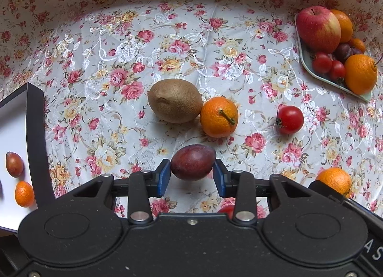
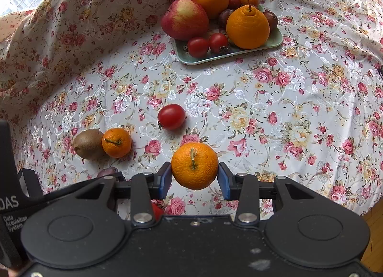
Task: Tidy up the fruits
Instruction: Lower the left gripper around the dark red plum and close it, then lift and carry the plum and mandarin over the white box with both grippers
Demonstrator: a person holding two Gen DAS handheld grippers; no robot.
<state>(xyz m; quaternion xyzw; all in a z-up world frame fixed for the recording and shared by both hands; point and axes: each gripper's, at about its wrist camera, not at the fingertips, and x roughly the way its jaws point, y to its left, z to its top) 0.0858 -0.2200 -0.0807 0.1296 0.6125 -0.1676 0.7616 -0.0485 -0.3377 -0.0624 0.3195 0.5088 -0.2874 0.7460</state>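
My left gripper (image 1: 192,165) points down at the floral tablecloth, its blue pads shut on a dark purple plum (image 1: 193,162). My right gripper (image 2: 195,169) is shut on a mandarin (image 2: 194,165) with its stem facing up; the same fruit shows at the right edge of the left wrist view (image 1: 334,180). Loose on the cloth lie a kiwi (image 1: 174,100) touching a second mandarin (image 1: 219,117), and a cherry tomato (image 1: 289,119) apart to the right. In the right wrist view the kiwi (image 2: 88,144), mandarin (image 2: 116,142) and tomato (image 2: 171,117) lie ahead on the left.
A pale green tray (image 2: 229,55) at the back holds an apple (image 2: 184,19), oranges, cherry tomatoes and plums. A white tray with a black rim (image 1: 36,133) at the left holds a small plum (image 1: 14,164) and a small orange (image 1: 24,193). Another tomato (image 1: 226,210) lies under the left gripper.
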